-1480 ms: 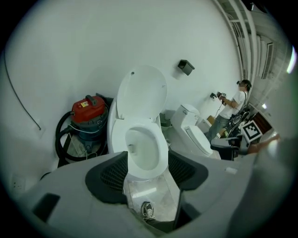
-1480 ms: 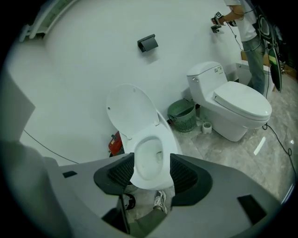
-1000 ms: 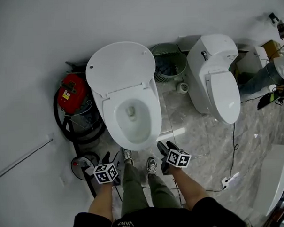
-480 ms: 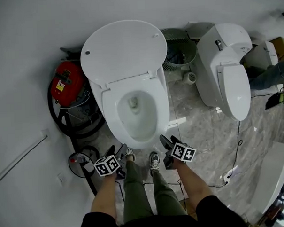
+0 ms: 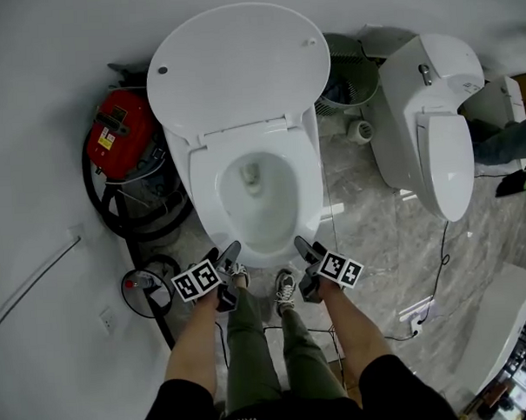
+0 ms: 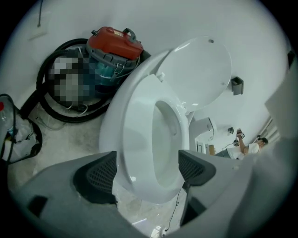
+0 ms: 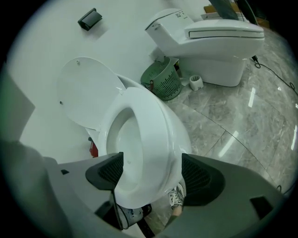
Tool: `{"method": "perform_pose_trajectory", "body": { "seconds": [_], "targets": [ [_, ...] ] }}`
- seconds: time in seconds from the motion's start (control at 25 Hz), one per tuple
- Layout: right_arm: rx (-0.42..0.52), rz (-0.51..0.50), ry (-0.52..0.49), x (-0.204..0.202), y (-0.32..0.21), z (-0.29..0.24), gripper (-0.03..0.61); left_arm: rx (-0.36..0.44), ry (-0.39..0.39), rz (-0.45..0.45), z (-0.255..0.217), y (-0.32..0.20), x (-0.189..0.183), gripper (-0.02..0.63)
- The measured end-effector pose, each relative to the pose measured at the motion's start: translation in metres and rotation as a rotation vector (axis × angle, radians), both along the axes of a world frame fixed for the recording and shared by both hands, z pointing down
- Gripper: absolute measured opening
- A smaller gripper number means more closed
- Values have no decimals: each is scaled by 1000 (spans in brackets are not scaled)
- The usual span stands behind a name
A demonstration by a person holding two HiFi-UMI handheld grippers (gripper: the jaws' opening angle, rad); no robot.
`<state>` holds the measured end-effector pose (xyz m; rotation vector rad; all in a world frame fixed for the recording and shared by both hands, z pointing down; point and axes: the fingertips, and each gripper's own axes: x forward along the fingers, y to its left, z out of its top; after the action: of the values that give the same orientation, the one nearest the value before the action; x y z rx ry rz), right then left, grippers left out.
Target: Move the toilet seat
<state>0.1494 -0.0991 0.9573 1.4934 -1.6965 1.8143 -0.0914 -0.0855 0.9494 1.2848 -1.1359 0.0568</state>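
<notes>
Before toilet seat (image 5: 307,181), hand-held grippers (image 5: 221,253) (image 5: 310,248) just opened, empty

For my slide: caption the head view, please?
Left hand-held gripper and right hand-held gripper, jaws just opened, empty, near toilet seat, lid raised.
</notes>
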Motion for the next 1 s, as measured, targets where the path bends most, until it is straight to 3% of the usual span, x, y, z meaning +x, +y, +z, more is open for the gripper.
{"method": "perform_pose_trajectory", "body": {
  "seconds": [0.44,0.64,1.0],
  "targets": [
    [-25,22,-36,-13,-8,-1,373,-51,17,13,4,-1,5,419],
    [-26,10,-76,-14,-8,-6,373,-59,27,-51,6,-4,4,419],
    [26,4,-182,-12,-6,-41,380,-2,114,-81,-23,-3,2,419]
  ]
}}
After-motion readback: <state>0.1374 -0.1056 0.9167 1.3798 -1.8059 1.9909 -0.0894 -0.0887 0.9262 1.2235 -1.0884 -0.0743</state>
